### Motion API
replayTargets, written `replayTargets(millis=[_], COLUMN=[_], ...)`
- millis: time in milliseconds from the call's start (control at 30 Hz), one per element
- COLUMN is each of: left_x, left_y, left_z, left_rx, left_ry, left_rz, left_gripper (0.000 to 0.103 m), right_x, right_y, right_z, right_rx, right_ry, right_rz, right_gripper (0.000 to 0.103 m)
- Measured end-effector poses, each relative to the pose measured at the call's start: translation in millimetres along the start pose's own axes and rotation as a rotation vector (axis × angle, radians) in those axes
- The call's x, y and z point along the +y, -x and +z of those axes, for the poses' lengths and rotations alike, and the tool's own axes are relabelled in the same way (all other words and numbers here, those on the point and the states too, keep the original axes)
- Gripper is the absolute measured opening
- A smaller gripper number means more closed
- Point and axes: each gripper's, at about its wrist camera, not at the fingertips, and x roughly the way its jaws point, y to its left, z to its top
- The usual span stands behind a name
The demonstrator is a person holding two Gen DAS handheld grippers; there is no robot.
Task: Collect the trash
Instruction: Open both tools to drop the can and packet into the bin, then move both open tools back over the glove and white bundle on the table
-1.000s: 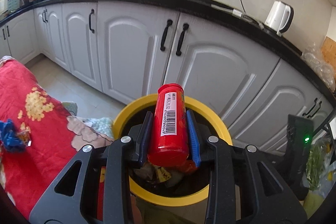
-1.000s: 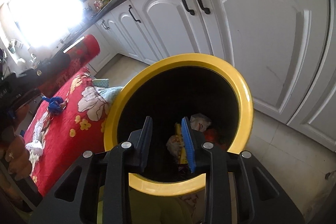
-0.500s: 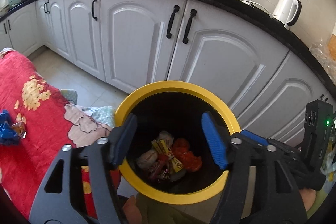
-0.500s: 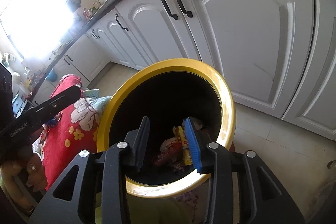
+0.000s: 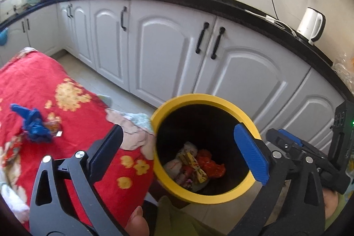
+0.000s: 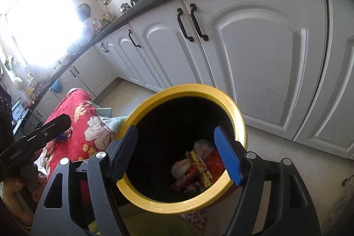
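Observation:
A black bin with a yellow rim stands on the floor by the red-clothed table. Inside it lies a heap of wrappers, red, yellow and white. My left gripper hangs above the bin's near-left edge, its jaws opening wide with nothing between them. My right gripper hovers over the same bin's rim, its jaws also opening and empty, with the wrappers seen below. A crumpled blue wrapper lies on the red cloth to the left.
White cabinet doors with black handles run close behind the bin under a black counter. A white kettle stands on the counter at the right. A hand holds the left gripper at the right wrist view's left edge.
The red can that the left gripper held over the bin is gone from its jaws, which have spread wide. The right gripper's jaws have widened too. The left view has swung toward the table.

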Motion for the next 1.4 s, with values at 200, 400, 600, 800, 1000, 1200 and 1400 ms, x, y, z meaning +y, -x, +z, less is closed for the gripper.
replayTargets(millis=[200, 400, 600, 800, 1000, 1200, 1400], left_x=[17, 31, 46, 61, 78, 102, 123], left_y=[24, 50, 73, 92, 106, 119, 131], left_z=[-1, -3, -6, -8, -11, -16, -21], left_rx=[-0.037, -0.092, -0.134, -0.168, -0.185, -0.199, -0.215], left_ry=[0.032, 0.042, 0.065, 0.086, 0.115, 0.168, 0.201], left_rz=[0.044, 0.095, 0.126, 0.153, 0.189, 0.231, 0.274], left_gripper=[0.092, 0.092, 0.092, 0.092, 0.092, 0.092, 0.092], right_x=[19, 39, 65, 88, 112, 139, 168], right_y=[8, 14, 18, 22, 21, 18, 11], right_z=[5, 8, 10, 8, 6, 3, 0], right_rx=[-0.031, -0.050, -0.067, -0.069, -0.062, -0.053, -0.041], right_ry=[0.046, 0.088, 0.138, 0.185, 0.236, 0.283, 0.327], right_rz=[0.018, 0.050, 0.086, 0.115, 0.146, 0.183, 0.221], right_gripper=[0.075, 0.075, 0.075, 0.075, 0.075, 0.075, 0.075])
